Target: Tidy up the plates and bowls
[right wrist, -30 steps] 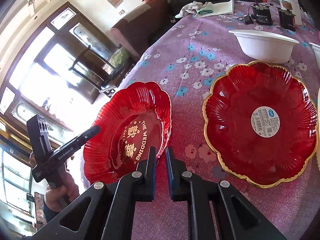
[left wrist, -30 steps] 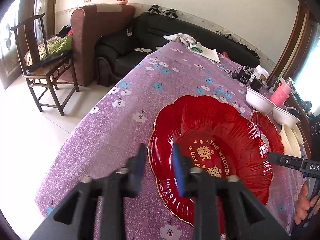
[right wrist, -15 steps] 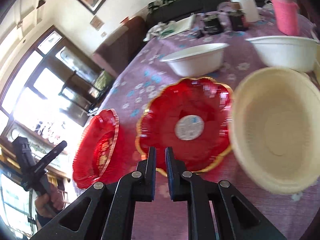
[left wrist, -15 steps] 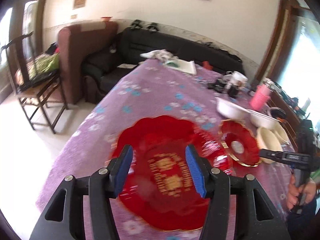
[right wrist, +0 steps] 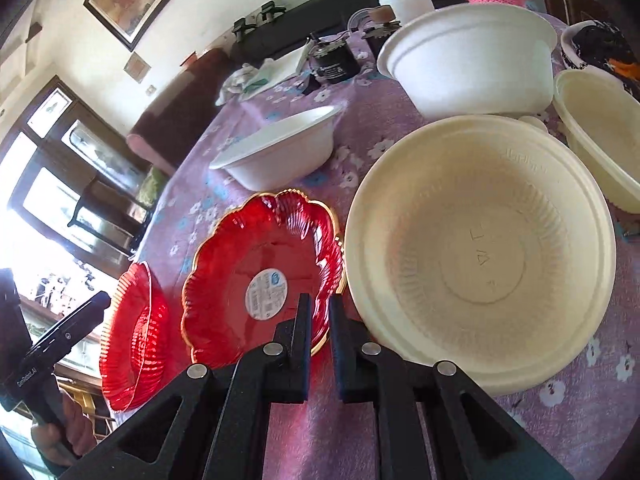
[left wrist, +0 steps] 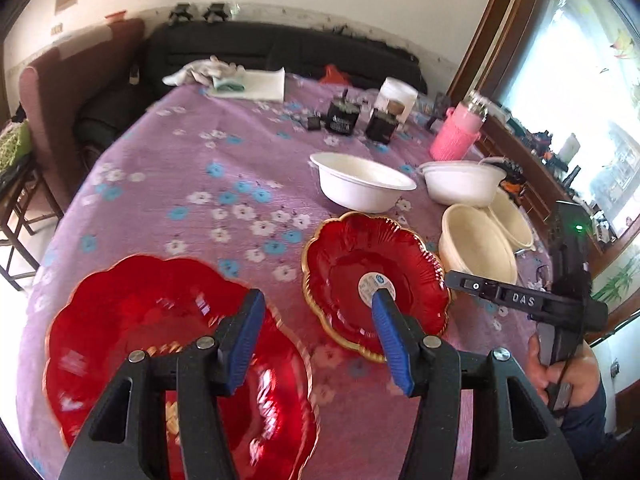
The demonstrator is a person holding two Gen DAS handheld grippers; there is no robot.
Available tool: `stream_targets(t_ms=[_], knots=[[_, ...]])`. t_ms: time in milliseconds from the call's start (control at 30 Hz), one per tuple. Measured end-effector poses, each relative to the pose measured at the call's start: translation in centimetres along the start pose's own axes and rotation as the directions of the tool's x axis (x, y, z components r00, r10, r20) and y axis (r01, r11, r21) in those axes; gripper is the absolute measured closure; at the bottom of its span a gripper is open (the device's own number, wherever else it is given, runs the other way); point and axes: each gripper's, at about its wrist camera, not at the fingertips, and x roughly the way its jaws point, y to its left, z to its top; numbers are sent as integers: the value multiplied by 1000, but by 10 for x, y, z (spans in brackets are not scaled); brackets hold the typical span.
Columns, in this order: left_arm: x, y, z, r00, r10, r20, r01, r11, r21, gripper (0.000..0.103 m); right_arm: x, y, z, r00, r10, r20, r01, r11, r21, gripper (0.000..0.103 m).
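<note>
Left hand-held gripper [left wrist: 316, 322]: jaws apart and empty, with purple cloth showing between the blue pads; it hovers above the gap between the two red plates.
Right hand-held gripper [right wrist: 319, 316]: jaws drawn together with only a thin slit, holding nothing; its tips sit over the near rim of the stickered plate, beside the cream bowl.
Large red plate [left wrist: 160, 344]: lies flat on the surface [left wrist: 192, 152] at the near left edge, blurred, gold lettering partly hidden behind the left gripper.
Stickered red plate [left wrist: 360, 276]: scalloped, gold-rimmed, lying flat just beside the cream bowl [right wrist: 480, 252]; a round label sits at its centre.
Bowls: two white bowls [left wrist: 362, 180] [left wrist: 460, 182] stand farther back; a second cream bowl [left wrist: 514, 216] sits behind the first, touching or nearly so.
Progress: nothing looks stacked yet; plates and bowls lie singly.
Risk, plate grip: the thin glossy rim could slip from the pads, likely if only its scalloped edge is pinched.
Risk, edge: the large plate lies close to the surface's border, so a sideways nudge might push it off.
Risk, crowding: the right gripper is hemmed between plate and cream bowl; reaching in could knock the light bowl.
</note>
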Motion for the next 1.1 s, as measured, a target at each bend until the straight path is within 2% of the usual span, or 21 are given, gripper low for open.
stream_targets(t_ms=[67, 200, 267, 333, 433, 467, 500, 567, 633, 700, 867, 933, 1033, 1100], knots=[[16, -2, 9, 999, -5, -39, 5, 1000, -7, 48, 3, -1, 5, 1000, -10, -3, 10, 1000, 4, 93], [49, -9, 24, 993, 43, -111, -41, 999, 19, 48, 5, 0, 4, 1000, 26, -6, -26, 1000, 12, 93], [58, -8, 28, 989, 71, -130, -70, 997, 9, 48, 6, 0, 1, 999, 38, -10, -38, 999, 9, 93], [66, -8, 32, 988, 71, -138, -70, 998, 12, 49, 4, -2, -1, 999, 50, 0, -50, 999, 12, 93], [78, -4, 36, 983, 96, -156, -97, 995, -1, 49, -3, -2, -2, 999, 34, 19, -34, 999, -5, 91], [82, -3, 37, 981, 102, -164, -104, 995, -4, 49, -6, -3, -3, 999, 31, 28, -31, 1000, -5, 84], [87, 0, 37, 979, 111, -173, -114, 993, -9, 49, -9, -4, -4, 999, 32, 32, -32, 999, -2, 72], [93, 0, 36, 976, 113, -186, -115, 993, -3, 54, -12, -3, -7, 998, 56, 39, -55, 998, -3, 67], [99, -1, 36, 973, 117, -200, -119, 993, 3, 68, -12, -1, -10, 999, 30, 40, -29, 999, -20, 68], [104, -3, 36, 970, 116, -213, -116, 993, 16, 72, -11, 0, -12, 999, 36, 25, -36, 999, -20, 68], [111, -5, 35, 966, 136, -219, -133, 991, 30, 73, -4, -1, -16, 1000, 0, 6, 0, 1000, -18, 68], [111, -6, 34, 968, 121, -220, -117, 993, 30, 80, 3, -2, -17, 1000, 5, -6, -5, 1000, -16, 68], [111, -11, 32, 968, 129, -214, -121, 991, 48, 80, 8, 1, -19, 1000, 13, -8, -14, 999, -38, 84], [108, -12, 30, 971, 128, -203, -120, 992, 49, 80, 7, 4, -21, 1000, 1, 12, 0, 999, -54, 86]])
